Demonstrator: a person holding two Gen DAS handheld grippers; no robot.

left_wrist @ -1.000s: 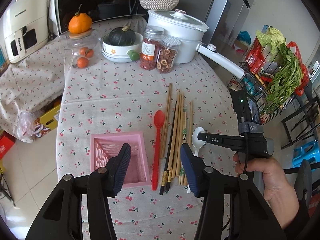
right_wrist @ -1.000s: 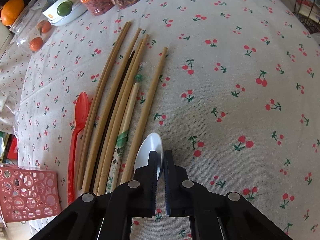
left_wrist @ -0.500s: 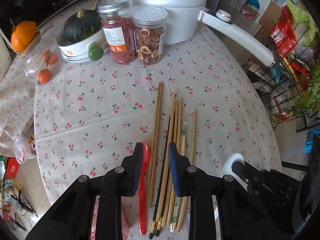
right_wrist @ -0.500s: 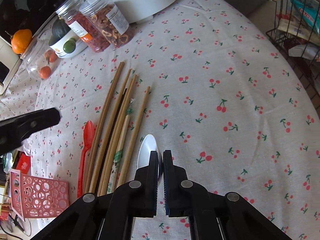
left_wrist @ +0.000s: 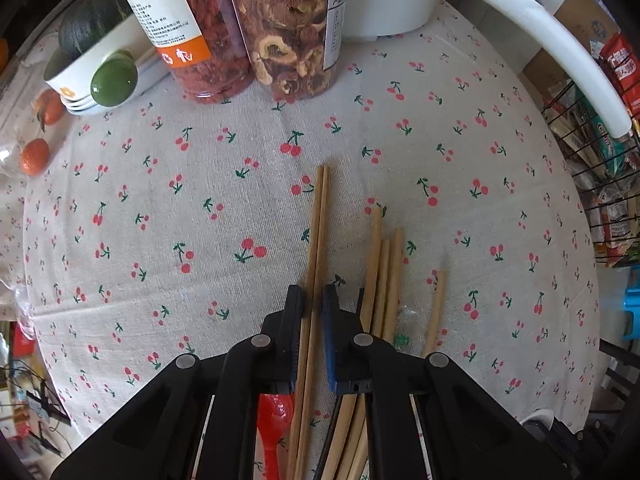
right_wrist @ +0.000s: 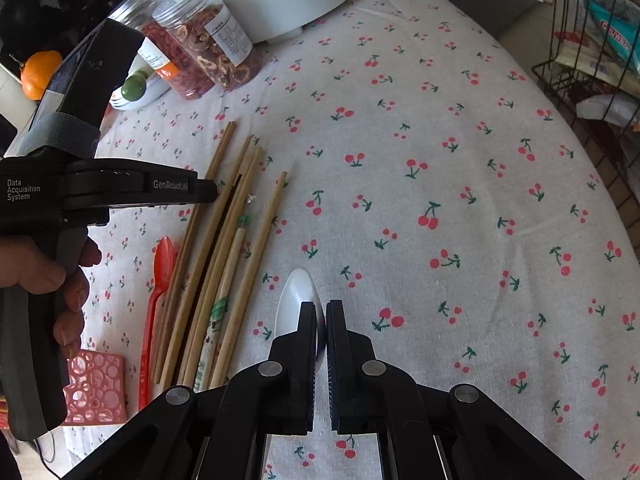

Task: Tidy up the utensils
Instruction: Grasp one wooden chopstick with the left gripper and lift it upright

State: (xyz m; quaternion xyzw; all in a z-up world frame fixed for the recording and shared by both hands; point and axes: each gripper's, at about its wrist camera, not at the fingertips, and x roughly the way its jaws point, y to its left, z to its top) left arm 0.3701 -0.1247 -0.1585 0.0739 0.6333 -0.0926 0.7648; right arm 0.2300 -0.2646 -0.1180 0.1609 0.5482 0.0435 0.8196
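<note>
Cherry-print tablecloth (left_wrist: 200, 208); left fingers (left_wrist: 294, 320) just closing around chopsticks (left_wrist: 316, 240), right fingers (right_wrist: 306, 332) pinching white spoon (right_wrist: 294, 292).

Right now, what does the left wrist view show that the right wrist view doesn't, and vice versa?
Left wrist only: the left gripper, whose jaws have just been closing, around a pair of wooden chopsticks, plus the dark green squash.

Right wrist only: the right gripper shut on the white spoon, the pink basket, and the hand on the left tool.

Both: chopstick bundle, red spoon, two jars, cherry tablecloth.
</note>
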